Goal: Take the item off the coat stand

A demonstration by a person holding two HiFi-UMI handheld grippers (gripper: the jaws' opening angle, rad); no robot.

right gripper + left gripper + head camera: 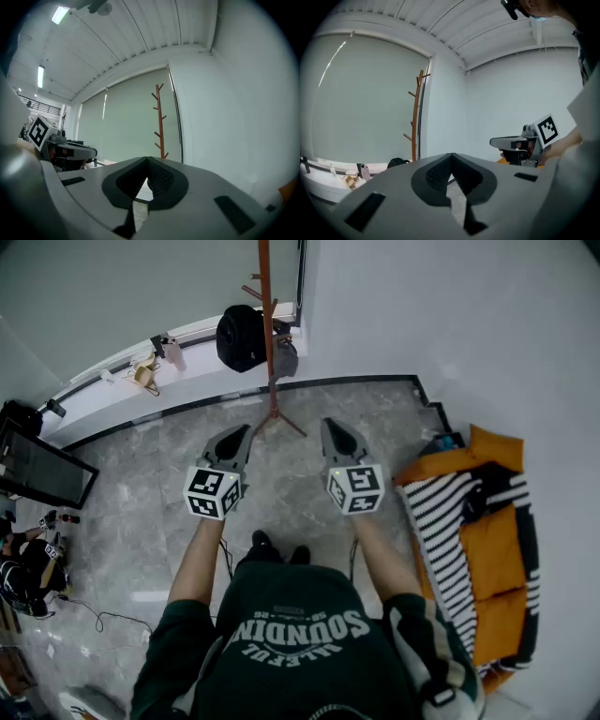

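Head view, left tongs [246, 430] and right tongs [330, 426] closed, empty, black item [241, 337] on coat stand [266, 296]

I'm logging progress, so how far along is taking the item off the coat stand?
Nothing looks done: the black item hangs on the coat stand. In hand: nothing; the left claw and right claw are shut, empty and short of the stand. Left: approach, grip the item, lift it off.
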